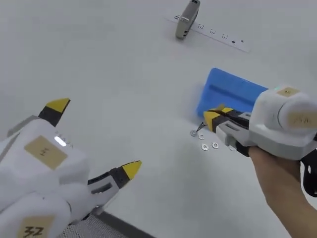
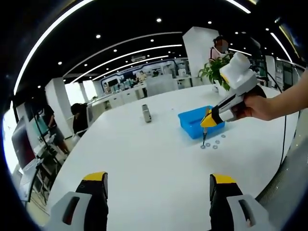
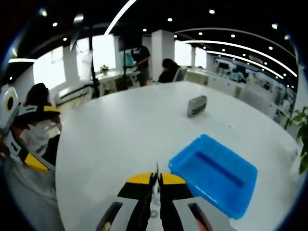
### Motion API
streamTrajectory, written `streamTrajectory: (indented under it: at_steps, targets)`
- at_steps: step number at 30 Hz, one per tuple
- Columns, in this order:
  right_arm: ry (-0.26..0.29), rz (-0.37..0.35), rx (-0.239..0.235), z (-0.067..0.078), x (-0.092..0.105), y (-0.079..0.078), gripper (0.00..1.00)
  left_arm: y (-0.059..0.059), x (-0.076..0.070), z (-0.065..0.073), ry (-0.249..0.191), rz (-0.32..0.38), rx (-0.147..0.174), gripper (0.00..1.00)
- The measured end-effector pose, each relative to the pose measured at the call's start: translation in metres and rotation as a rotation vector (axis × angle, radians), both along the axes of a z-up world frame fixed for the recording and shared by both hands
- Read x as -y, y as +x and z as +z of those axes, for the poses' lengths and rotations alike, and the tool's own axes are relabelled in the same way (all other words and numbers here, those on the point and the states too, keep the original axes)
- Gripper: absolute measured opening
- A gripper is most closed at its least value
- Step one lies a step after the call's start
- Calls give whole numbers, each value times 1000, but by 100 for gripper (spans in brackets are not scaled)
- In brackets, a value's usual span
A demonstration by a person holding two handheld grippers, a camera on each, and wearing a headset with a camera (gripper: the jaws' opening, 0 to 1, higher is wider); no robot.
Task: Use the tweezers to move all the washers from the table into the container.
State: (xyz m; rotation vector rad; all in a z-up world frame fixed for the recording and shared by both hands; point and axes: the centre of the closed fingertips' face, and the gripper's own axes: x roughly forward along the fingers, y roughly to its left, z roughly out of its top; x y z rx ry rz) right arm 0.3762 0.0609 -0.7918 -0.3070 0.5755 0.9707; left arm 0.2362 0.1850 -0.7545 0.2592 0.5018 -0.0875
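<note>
head view: washers (image 1: 204, 141) lie just beside the right tool (image 1: 211, 117) — clamped on tweezers (image 1: 200, 128) — left tool (image 1: 95, 137) apart.

Bright overhead light, faint shadows, warped edges, foreground seemingly soft

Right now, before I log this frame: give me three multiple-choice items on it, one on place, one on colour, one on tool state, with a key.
1. Where are the washers relative to the container?
A) inside it
B) on the table beside it
C) stacked on its rim

2. What colour is the container?
A) red
B) green
C) blue

3. How is the left tool?
A) open, empty
B) shut on a washer
C) shut, empty

Key:
1 B, the washers lie on bare table next to the container.
2 C, it is blue in all three views.
3 A, its yellow-tipped jaws stand wide apart with nothing between.
</note>
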Motion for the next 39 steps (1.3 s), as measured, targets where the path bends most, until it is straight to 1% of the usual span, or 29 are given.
streamTrajectory:
  at_steps: [2, 5, 7, 9, 10, 11, 13, 14, 16, 17, 19, 21, 25, 28, 31, 33, 34, 35, 36, 39]
  targets:
    - [-8, 5, 4, -1, -1, 0, 1, 0, 0, -1, 6, -1, -6, 89]
    - [-3, 6, 2, -3, -1, 0, 1, -1, 0, -2, 13, -2, -9, 89]
    - [6, -6, -8, -3, -1, 1, 1, -1, 0, -2, 12, -2, -10, 88]
    - [11, -9, -9, -4, -1, 2, 1, -1, -1, -2, 16, -1, -12, 88]
    - [4, -19, -27, -6, -1, 2, 1, -1, -1, -2, 17, -1, -12, 88]
    - [21, -27, -40, -5, -2, 1, 1, -1, -1, -2, 18, -1, -13, 88]
    - [26, -29, -36, -4, -1, -2, 1, -1, -1, -3, 23, 0, -19, 88]
    - [23, -30, -28, -4, -1, -3, 1, -1, -1, -4, 26, -1, -21, 88]
    - [-6, -30, -10, -4, 2, -1, 1, -1, -1, -4, 32, -2, -22, 88]
    - [-15, -31, -16, -4, 2, -2, 0, -1, -2, -4, 35, -1, -22, 88]
    - [-14, -36, -35, -5, 3, 0, 0, -2, -2, -4, 36, 0, -22, 88]
    - [-23, -36, -30, -4, 4, -1, 0, -2, -2, -4, 38, 1, -21, 89]
    - [-26, -41, -41, -3, 4, -1, 0, -1, -2, -2, 38, 2, -14, 89]
    - [-17, -46, -43, 4, 4, -3, 0, -1, -3, -2, 36, 5, -10, 90]
    - [-10, -41, -31, 16, 3, -5, 0, -1, -3, -1, 40, 4, -7, 90]
    - [-9, -39, -11, 25, 4, -4, 0, -2, -3, -2, 43, 3, -11, 90]
    - [-9, -36, -15, 27, 4, -5, 0, -2, -3, -2, 45, 2, -11, 90]
    - [-3, -37, -29, 28, 3, -7, 0, -2, -3, -2, 48, 1, -11, 90]
    - [1, -42, -27, 33, 4, -7, 0, -2, -3, -2, 50, 0, -11, 90]
    - [-4, -49, -13, 40, 6, -5, 0, -2, -3, -1, 48, -1, -6, 90]
